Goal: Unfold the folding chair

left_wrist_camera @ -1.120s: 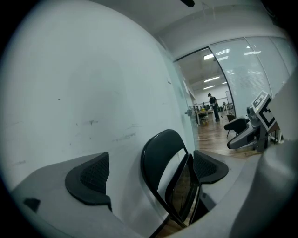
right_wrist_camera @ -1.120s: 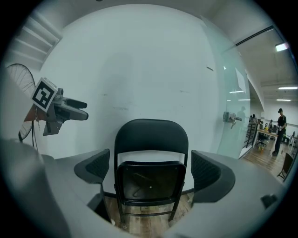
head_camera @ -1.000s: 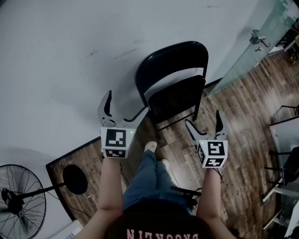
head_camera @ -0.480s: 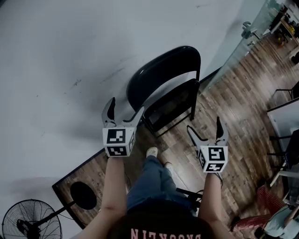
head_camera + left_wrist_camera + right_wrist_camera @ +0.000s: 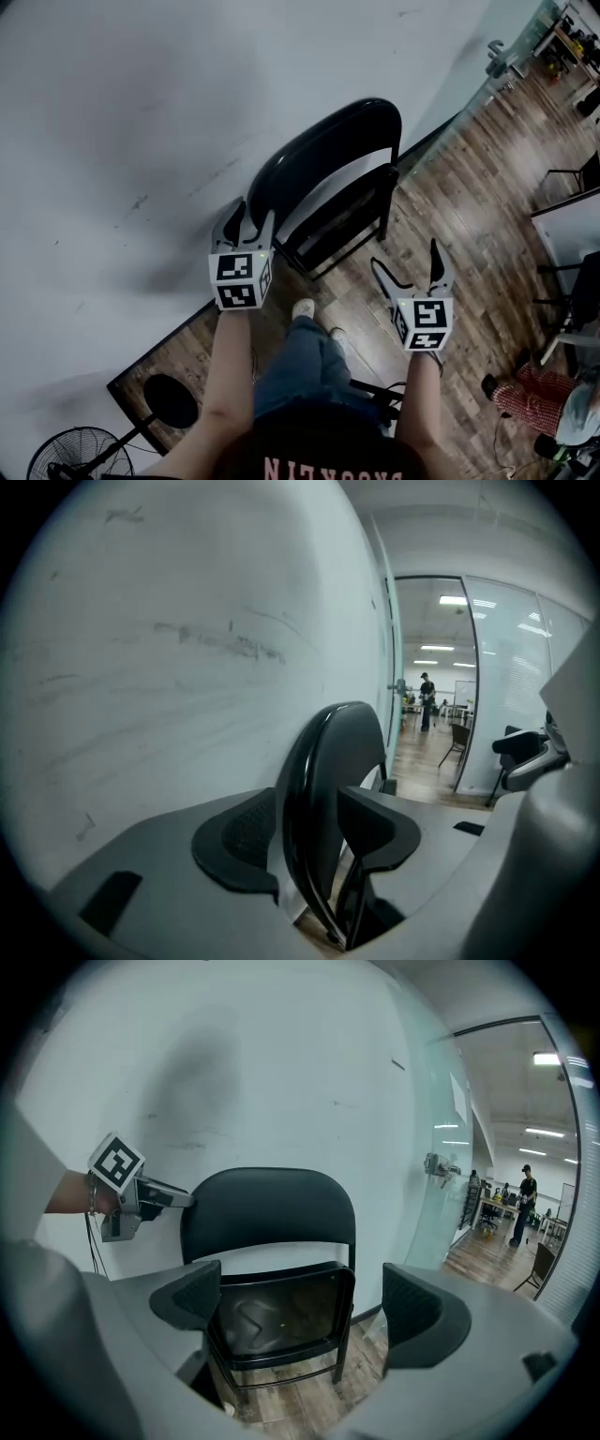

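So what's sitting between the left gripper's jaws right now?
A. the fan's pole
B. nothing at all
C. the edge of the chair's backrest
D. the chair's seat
C: in the left gripper view, the backrest edge stands between the jaws of the left gripper. The jaws have just been closing and seem to touch it on both sides.

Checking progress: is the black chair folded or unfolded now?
Folded: the chair stands against the wall with its seat flipped up under the backrest.
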Tool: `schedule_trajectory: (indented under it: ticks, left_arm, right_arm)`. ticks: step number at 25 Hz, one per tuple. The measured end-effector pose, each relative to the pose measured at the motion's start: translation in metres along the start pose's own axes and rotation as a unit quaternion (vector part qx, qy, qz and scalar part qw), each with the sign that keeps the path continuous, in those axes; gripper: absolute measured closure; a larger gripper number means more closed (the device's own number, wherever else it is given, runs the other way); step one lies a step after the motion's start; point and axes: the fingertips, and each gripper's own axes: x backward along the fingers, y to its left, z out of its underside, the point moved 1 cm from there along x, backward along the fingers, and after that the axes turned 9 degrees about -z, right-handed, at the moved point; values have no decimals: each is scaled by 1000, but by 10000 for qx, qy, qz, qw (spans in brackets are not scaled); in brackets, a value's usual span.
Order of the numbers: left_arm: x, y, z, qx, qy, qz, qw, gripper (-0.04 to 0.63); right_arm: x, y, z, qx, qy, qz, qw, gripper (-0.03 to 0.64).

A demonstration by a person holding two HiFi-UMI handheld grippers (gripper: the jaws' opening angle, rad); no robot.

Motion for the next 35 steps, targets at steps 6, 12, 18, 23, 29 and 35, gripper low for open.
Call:
schedule_trajectory:
  ticks: [6, 12, 18, 23, 29, 35]
  left_arm:
    - [-18, -1, 4, 75, 127, 373, 9992, 414]
    - [-25, -3, 4, 44, 143, 806, 9966, 413]
    - [-29, -6, 4, -117, 308, 1099, 9934, 413]
    - [-31, -7, 4, -149, 334, 1033, 9940, 413]
    - [-32, -7, 4, -175, 338, 1036, 9939, 413]
    - [-31, -8, 4, -213, 260, 1091, 9935, 413]
  right_arm:
    - [-18, 5, 1, -22, 118, -67, 9999, 78]
    - [-49, 15, 3, -377, -11, -325, 9988, 78]
    - [-100, 14, 23, -1550, -161, -508, 9865, 91]
    - [-145, 19, 45, -2175, 8, -707, 9735, 122]
    - [-188, 20, 64, -3040, 83, -647, 9504, 194]
    - [-214, 13, 78, -3868, 92, -480, 9209, 337]
